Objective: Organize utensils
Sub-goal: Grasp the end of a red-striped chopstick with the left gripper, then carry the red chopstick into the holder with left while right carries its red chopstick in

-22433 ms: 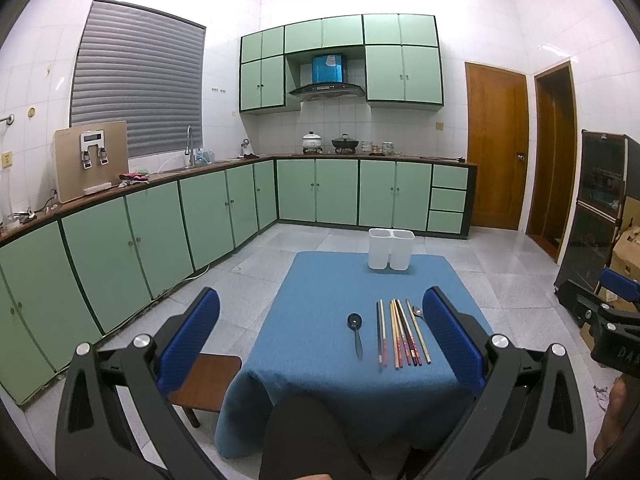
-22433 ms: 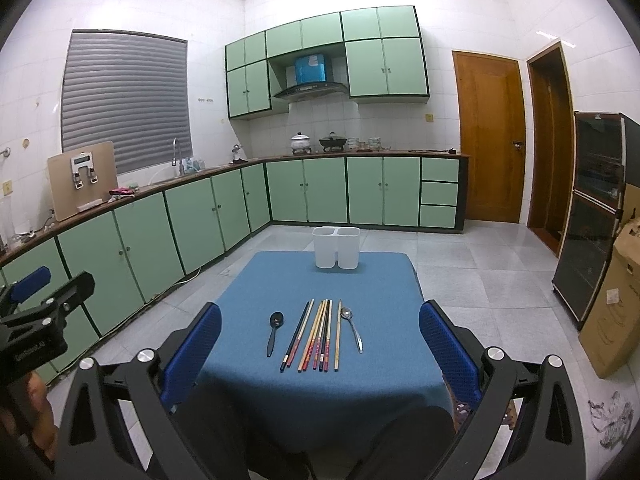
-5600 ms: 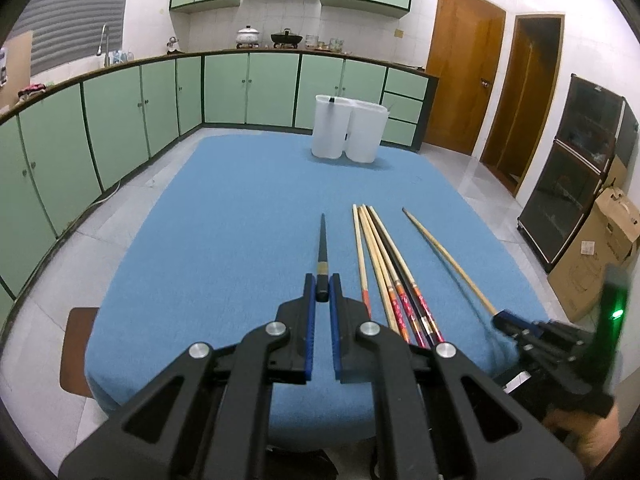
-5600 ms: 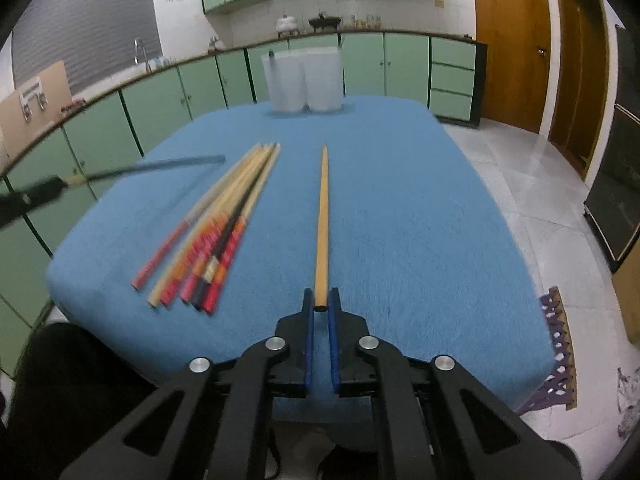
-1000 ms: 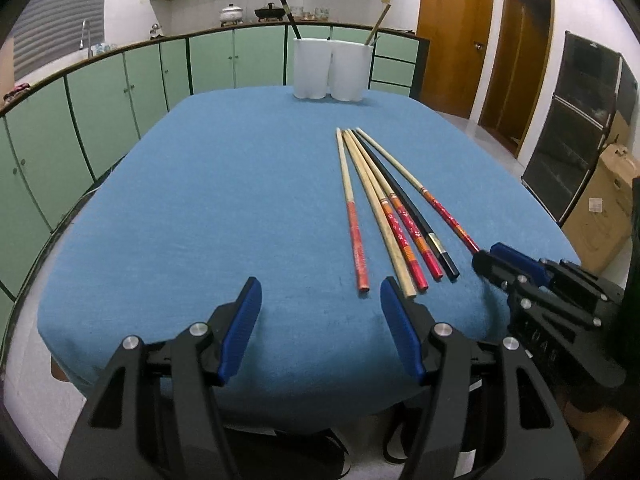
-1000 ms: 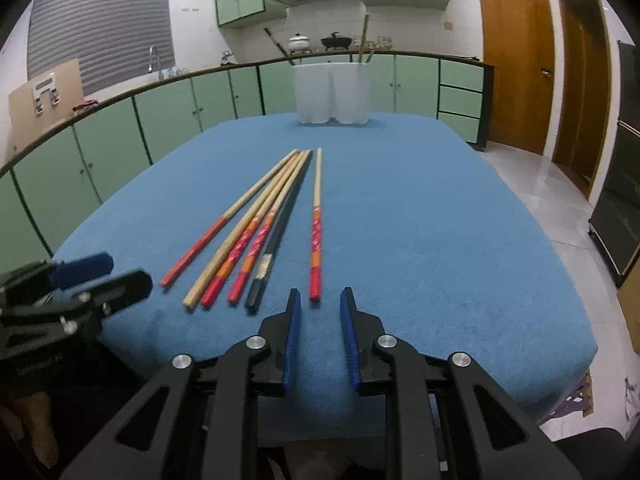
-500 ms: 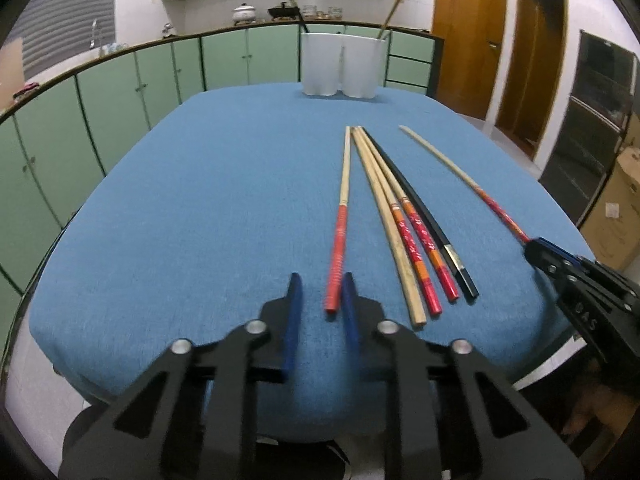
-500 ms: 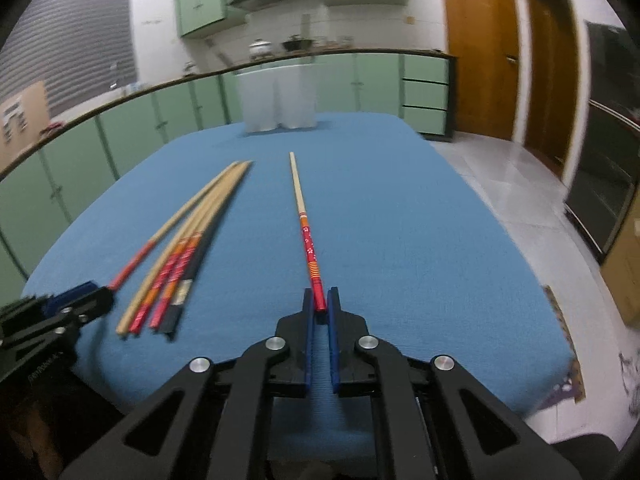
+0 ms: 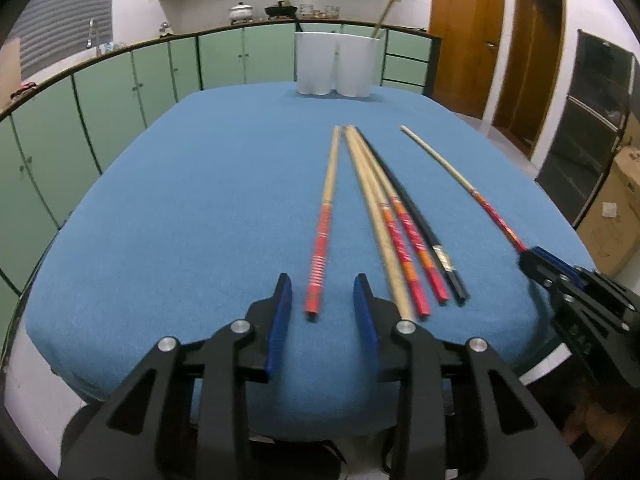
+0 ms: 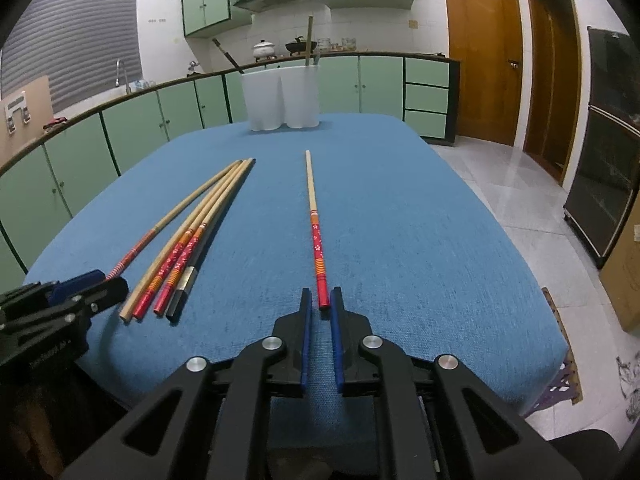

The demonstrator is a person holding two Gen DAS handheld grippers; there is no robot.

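Observation:
Several chopsticks lie on the blue table. My left gripper [image 9: 322, 300] is open, its fingers on either side of the near end of a red-banded chopstick [image 9: 325, 216]. A bundle of chopsticks [image 9: 396, 220] lies just to its right. My right gripper [image 10: 321, 306] is slightly open around the red end of a separate chopstick [image 10: 314, 216], which lies on the cloth. The white two-part utensil holder [image 9: 335, 63] stands at the far edge with utensils in it; it also shows in the right wrist view [image 10: 282, 98].
The blue cloth table [image 9: 200, 200] drops off at its near edge below both grippers. Green cabinets [image 9: 120, 92] run along the left and back. A dark cabinet [image 10: 604, 184] and a cardboard box [image 9: 612, 220] stand at the right.
My left gripper has opened wider around the red-banded chopstick. My right gripper has loosened from shut to a small gap and the chopstick rests on the cloth.

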